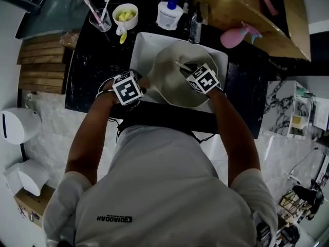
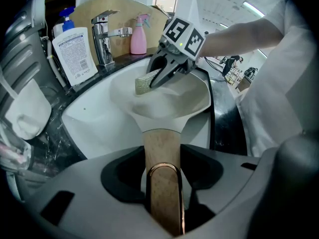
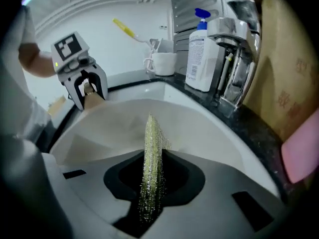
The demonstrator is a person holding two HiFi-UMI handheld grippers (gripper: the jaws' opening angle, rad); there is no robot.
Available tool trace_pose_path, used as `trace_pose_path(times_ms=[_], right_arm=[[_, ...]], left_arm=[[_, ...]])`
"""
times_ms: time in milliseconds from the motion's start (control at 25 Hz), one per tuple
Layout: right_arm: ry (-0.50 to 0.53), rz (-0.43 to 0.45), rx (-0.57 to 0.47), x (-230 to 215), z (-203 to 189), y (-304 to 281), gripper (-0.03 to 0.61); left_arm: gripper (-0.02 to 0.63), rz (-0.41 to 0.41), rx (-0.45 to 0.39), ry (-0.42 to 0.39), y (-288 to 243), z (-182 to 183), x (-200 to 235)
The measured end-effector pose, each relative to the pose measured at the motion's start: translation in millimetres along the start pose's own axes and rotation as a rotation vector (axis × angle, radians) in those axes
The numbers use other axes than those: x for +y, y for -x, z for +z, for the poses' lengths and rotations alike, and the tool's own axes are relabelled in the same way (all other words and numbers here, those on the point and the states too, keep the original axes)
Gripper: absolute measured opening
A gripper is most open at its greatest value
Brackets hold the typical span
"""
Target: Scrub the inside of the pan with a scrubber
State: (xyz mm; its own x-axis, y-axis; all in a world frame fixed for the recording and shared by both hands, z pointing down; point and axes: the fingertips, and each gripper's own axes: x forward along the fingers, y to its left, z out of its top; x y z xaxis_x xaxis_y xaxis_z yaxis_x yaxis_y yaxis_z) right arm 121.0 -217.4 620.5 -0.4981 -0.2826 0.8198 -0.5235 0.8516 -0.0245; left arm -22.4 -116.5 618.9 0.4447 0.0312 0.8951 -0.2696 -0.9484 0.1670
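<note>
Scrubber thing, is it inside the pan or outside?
Inside. The right gripper holds the flat yellow-green mesh scrubber within the rim of the cream round pan, against its inner surface.

Left forearm (image 1: 91, 130) and right forearm (image 1: 232, 130) extended forward; left gripper (image 1: 142, 84) clamped on the pan handle (image 2: 160, 151), right gripper (image 1: 188, 71) angled inward, pinching the scrubber (image 3: 151, 158).
</note>
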Motion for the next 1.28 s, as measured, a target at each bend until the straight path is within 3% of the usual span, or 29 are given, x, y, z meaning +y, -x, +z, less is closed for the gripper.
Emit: trace_pose_path(times_ms=[160, 360, 720, 1280], right_arm=[[0.149, -0.163, 0.035, -19.0, 11.2, -4.9, 0.084], [0.297, -0.248, 0.122, -29.0, 7.7, -23.0, 0.084], [0.343, -0.178, 0.194, -15.0, -0.2, -51.6, 0.084], [0.377, 0.0, 0.133, 28.3, 0.9, -56.7, 0.098]], left_arm=[[0.216, 0.005, 0.003, -0.002, 0.4, -2.0, 0.9], [0.216, 0.009, 0.004, -0.008, -0.7, -1.7, 0.9], [0.216, 0.009, 0.007, -0.009, -0.5, -2.8, 1.5], [0.216, 0.006, 0.009, -0.007, -1.0, -3.2, 1.6]])
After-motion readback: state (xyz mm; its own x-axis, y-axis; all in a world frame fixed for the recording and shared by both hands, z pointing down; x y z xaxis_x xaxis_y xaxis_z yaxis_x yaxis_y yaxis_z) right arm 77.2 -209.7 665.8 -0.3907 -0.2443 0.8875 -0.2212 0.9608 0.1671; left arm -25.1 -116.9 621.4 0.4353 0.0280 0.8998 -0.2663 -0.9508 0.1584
